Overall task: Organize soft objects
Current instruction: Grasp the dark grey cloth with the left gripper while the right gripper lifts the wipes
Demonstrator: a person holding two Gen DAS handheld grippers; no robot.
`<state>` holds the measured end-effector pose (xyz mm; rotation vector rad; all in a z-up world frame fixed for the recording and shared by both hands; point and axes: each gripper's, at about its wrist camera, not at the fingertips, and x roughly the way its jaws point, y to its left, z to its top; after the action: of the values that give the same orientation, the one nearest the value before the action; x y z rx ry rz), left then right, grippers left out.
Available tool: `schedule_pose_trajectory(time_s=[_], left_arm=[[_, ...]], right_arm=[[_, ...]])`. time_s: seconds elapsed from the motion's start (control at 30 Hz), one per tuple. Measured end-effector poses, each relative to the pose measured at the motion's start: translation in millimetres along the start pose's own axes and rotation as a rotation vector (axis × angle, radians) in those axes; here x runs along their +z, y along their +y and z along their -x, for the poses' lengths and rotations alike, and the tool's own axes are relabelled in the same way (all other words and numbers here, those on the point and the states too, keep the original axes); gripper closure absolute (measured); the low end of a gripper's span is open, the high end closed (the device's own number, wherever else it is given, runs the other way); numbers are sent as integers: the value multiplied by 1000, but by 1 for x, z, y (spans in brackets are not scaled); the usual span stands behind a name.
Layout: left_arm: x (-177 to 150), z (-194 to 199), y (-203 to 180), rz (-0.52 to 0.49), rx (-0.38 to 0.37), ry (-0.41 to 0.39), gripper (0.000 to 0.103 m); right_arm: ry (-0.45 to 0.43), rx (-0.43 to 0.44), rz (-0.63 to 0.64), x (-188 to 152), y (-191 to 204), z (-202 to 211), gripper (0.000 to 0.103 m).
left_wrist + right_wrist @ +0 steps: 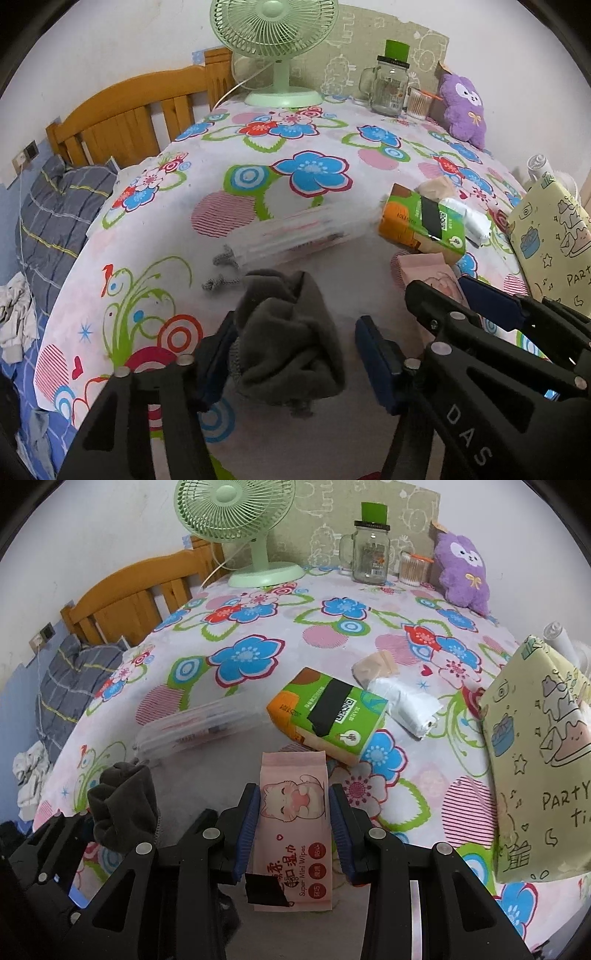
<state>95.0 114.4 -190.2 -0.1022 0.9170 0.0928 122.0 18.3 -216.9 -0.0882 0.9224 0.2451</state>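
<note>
A crumpled dark grey cloth lies on the flowered tablecloth between the fingers of my left gripper. The left pad touches the cloth, while a small gap shows at the right pad, so this gripper is open. My right gripper is shut on a pink pack of wet wipes, both pads pressing its long edges. In the left wrist view the pink pack and the right gripper sit just right of the cloth. The grey cloth shows at lower left in the right wrist view.
Ahead lie a green tissue pack, a white bundle, a beige bundle and a clear pencil case. A yellow gift bag stands at the right. A fan, a jar and a purple plush line the back.
</note>
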Motion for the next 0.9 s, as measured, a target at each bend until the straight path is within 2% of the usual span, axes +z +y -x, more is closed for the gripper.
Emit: schedule_pose_trajectory(time_s=[0.1, 0.27, 0.9], left_arm=[[1, -2, -1, 0, -16, -2, 54], [4, 1, -10, -10, -41, 2, 63], [17, 26, -52, -76, -69, -51, 65]], right_arm=[[-4, 2, -7, 1, -2, 1, 62], [-6, 3, -25, 1, -9, 3, 62], [-62, -11, -99, 5, -49, 31, 62]])
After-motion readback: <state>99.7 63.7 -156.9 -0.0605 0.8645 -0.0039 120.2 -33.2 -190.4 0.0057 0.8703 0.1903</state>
